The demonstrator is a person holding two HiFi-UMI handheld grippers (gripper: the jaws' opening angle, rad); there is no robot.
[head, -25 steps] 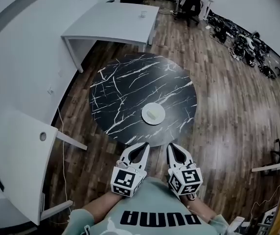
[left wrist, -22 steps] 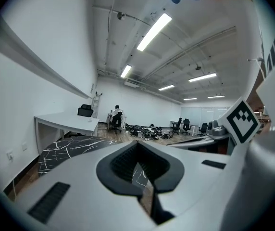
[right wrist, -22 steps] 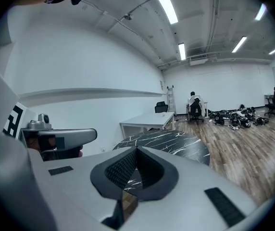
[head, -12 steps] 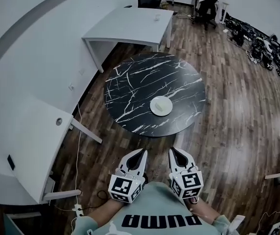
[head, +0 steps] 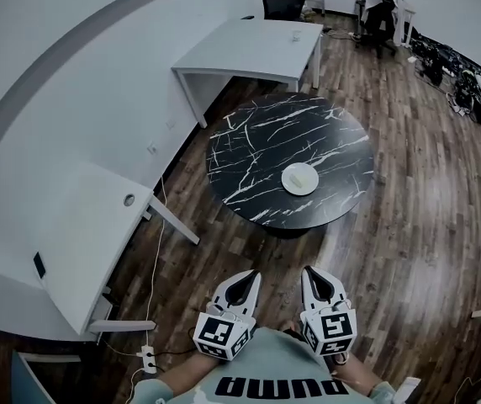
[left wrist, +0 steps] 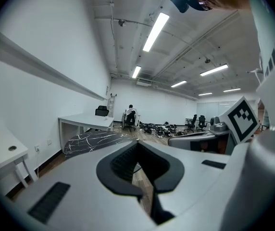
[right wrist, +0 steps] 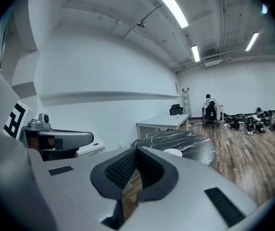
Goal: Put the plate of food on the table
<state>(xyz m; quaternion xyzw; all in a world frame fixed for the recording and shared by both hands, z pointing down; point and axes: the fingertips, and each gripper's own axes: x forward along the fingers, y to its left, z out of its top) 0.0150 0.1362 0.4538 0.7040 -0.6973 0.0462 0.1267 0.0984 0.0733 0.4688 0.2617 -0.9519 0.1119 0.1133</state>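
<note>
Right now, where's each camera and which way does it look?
Head view: on person's head, looking down at round table, plate; shirt, left gripper, right gripper show.
Left gripper view: on left gripper, along its shut jaws toward the table; right gripper beside.
Right gripper view: on right gripper, toward the plate; left gripper beside.
All share the table.

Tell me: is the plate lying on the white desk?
No, the plate lies on the round black marble table.

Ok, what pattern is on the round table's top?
The round table top is black with white marble-like veins, best seen in the head view.
</note>
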